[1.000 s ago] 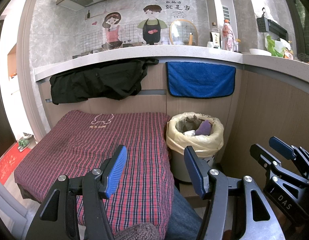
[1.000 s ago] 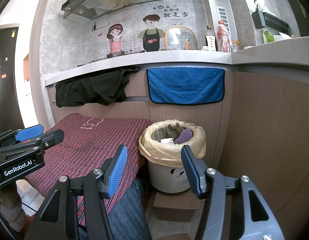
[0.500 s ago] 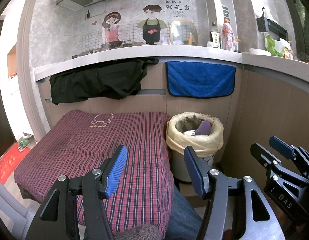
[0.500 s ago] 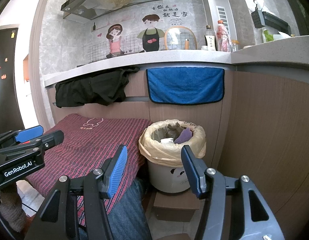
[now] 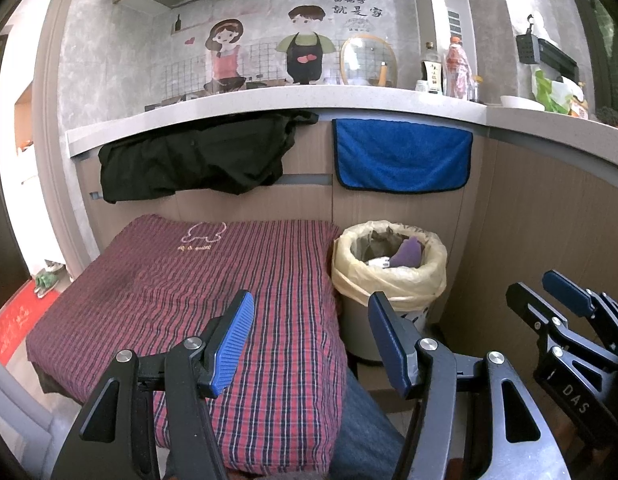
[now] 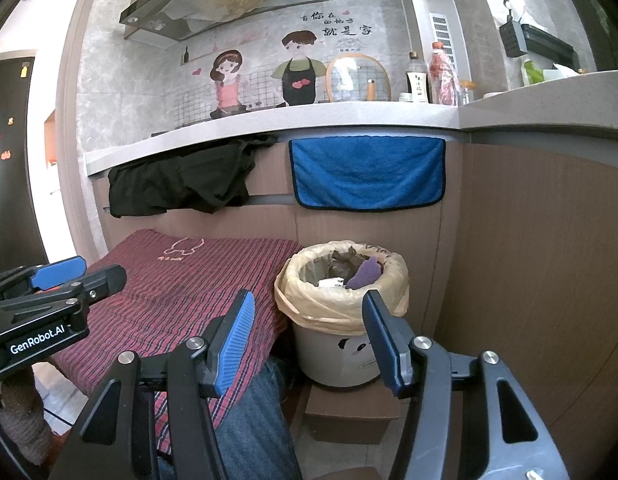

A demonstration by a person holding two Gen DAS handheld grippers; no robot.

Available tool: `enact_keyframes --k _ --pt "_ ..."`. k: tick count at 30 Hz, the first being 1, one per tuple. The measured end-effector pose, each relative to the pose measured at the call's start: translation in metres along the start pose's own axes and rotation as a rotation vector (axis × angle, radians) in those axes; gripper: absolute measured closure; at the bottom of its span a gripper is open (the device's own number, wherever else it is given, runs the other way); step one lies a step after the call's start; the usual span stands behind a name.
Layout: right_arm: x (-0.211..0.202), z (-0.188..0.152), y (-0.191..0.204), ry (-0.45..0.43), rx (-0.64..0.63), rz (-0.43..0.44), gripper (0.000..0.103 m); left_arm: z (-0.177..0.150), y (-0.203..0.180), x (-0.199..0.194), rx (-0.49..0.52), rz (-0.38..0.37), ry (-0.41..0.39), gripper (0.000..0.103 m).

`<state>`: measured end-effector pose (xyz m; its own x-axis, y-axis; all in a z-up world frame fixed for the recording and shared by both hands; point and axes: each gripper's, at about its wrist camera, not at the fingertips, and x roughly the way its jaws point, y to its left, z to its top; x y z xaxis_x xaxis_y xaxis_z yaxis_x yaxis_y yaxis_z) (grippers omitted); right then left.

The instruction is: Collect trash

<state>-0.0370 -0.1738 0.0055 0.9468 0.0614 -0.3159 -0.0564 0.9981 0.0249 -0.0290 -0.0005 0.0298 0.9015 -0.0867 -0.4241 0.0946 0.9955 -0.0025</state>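
A white trash bin [image 5: 389, 304] with a yellowish bag liner stands on the floor by the wooden cabinet, right of the table. It holds a purple piece [image 5: 407, 256], a white scrap and dark crumpled waste. In the right wrist view the bin [image 6: 341, 344] shows a panda print and the purple piece [image 6: 365, 272] inside. My left gripper [image 5: 311, 340] is open above the table's near right corner, with nothing between its fingers. My right gripper [image 6: 309, 336] is open in front of the bin, also holding nothing.
A red plaid cloth [image 5: 197, 288] covers the table. A black garment [image 5: 197, 160] and a blue towel [image 5: 401, 156] hang from the counter edge. Bottles [image 5: 445, 68] stand on the counter. The bin rests on a brown box [image 6: 349, 416]. A person's jeans-clad leg [image 6: 253, 432] is below.
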Motion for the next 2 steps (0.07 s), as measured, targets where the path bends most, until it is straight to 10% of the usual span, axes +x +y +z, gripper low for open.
enact_keyframes --k 2 --pt "-0.0007 -0.0003 -0.001 0.003 0.003 -0.001 0.049 -0.0001 0.0008 0.0005 -0.001 -0.003 0.002 0.043"
